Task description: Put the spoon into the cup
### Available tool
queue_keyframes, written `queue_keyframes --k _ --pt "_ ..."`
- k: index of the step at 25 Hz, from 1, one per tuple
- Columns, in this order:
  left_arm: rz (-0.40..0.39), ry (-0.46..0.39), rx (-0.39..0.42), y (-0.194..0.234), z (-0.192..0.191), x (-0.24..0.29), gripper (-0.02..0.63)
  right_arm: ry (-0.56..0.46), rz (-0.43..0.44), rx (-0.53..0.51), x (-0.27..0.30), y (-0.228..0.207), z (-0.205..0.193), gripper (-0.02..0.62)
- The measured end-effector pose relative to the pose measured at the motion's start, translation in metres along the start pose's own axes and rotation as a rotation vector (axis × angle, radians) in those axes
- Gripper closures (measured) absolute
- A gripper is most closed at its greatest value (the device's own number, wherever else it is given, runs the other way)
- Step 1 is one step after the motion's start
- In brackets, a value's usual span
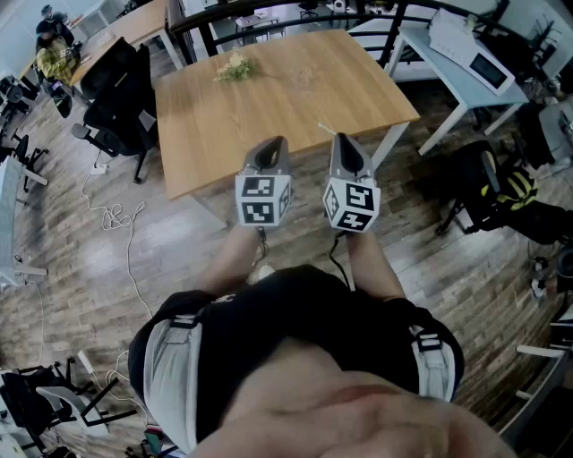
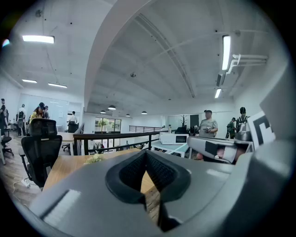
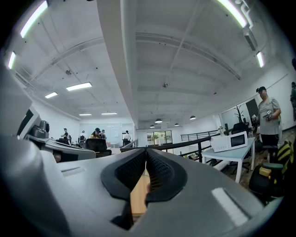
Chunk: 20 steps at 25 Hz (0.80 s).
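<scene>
Both grippers hang side by side just short of the wooden table's (image 1: 269, 116) near edge. My left gripper (image 1: 273, 143) points at the table, jaws closed tip to tip with nothing between them (image 2: 146, 153). My right gripper (image 1: 341, 139) stands the same way, pads meeting and empty (image 3: 146, 151). A thin pale stick-like thing (image 1: 324, 131), perhaps the spoon, lies at the table's front edge beside the right gripper's tip. A faint clear shape (image 1: 300, 79) farther back may be the cup; I cannot tell. A small flower sprig (image 1: 235, 67) lies at the far left.
Black office chairs (image 1: 121, 98) stand left of the table, and cables (image 1: 112, 215) trail on the wood floor. A white desk (image 1: 466, 80) with a white appliance (image 1: 470, 45) is at the right, with a black chair and bag (image 1: 501, 192) below it. A black railing (image 1: 295, 22) runs behind.
</scene>
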<state>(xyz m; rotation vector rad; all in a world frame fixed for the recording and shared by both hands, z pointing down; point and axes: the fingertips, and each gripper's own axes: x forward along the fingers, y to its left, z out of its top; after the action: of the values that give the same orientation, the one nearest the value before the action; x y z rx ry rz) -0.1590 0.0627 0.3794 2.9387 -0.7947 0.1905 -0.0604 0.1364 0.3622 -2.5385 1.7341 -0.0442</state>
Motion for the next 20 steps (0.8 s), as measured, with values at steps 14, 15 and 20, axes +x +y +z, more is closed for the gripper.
queue_keyframes --k 14,15,20 --pt "-0.016 0.01 -0.035 0.025 -0.006 -0.001 0.594 0.021 0.014 0.028 0.014 0.02 -0.01 0.589" --pt "-0.019 0.012 -0.04 0.028 -0.007 -0.001 0.594 0.02 0.013 0.031 0.016 0.022 -0.01 0.589" --pt "-0.036 0.007 -0.049 0.042 -0.006 0.0 0.594 0.016 0.011 0.041 0.024 0.034 -0.008 0.589"
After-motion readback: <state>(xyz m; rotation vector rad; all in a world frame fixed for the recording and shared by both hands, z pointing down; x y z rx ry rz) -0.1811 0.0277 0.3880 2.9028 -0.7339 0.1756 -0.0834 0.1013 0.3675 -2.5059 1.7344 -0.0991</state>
